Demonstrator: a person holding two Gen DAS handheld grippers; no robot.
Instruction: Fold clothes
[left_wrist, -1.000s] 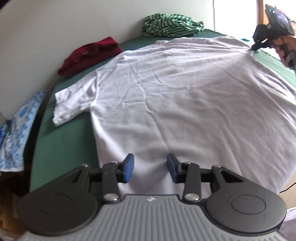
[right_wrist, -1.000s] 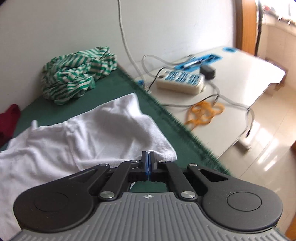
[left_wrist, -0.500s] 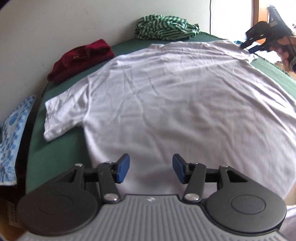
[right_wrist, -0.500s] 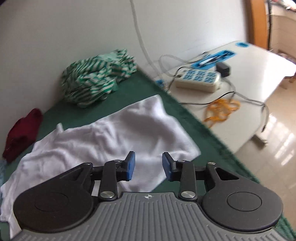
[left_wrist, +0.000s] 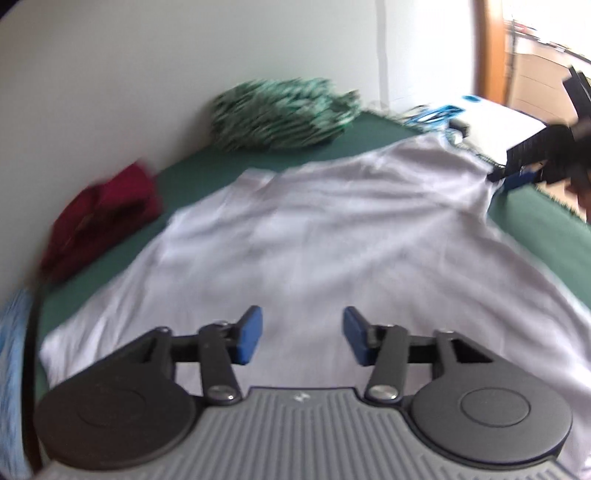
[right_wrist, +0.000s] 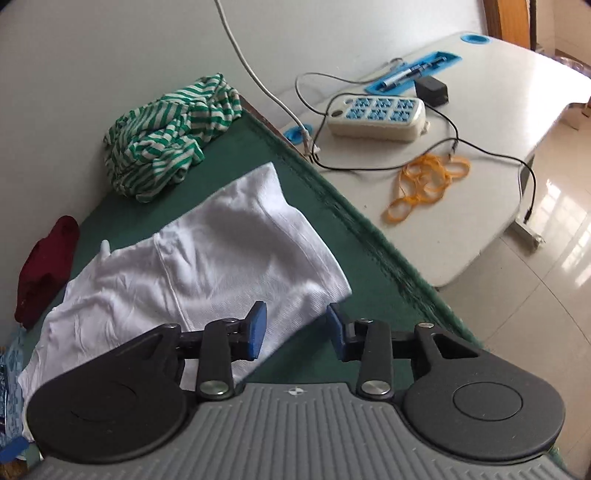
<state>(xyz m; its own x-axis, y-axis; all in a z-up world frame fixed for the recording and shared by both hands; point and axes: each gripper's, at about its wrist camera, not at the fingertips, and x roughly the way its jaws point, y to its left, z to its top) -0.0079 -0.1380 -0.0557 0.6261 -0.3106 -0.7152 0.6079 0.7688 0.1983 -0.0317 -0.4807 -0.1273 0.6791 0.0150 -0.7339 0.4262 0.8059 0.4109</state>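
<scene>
A white T-shirt lies spread flat on the green table cover. My left gripper hovers open over the shirt's lower body, nothing between its blue pads. In the right wrist view the shirt's sleeve lies flat near the table's right edge. My right gripper stands open just above the sleeve's near corner, holding nothing. The right gripper also shows at the far right of the left wrist view, beside the sleeve tip.
A green-striped garment is bunched at the back by the wall, and a dark red garment lies to the left. Beyond the green cover's edge stands a white desk with a power strip, cables and orange rubber bands.
My right gripper has let go of the sleeve, opened wide and drawn back a little. The left gripper has opened wider and moved forward over the shirt.
</scene>
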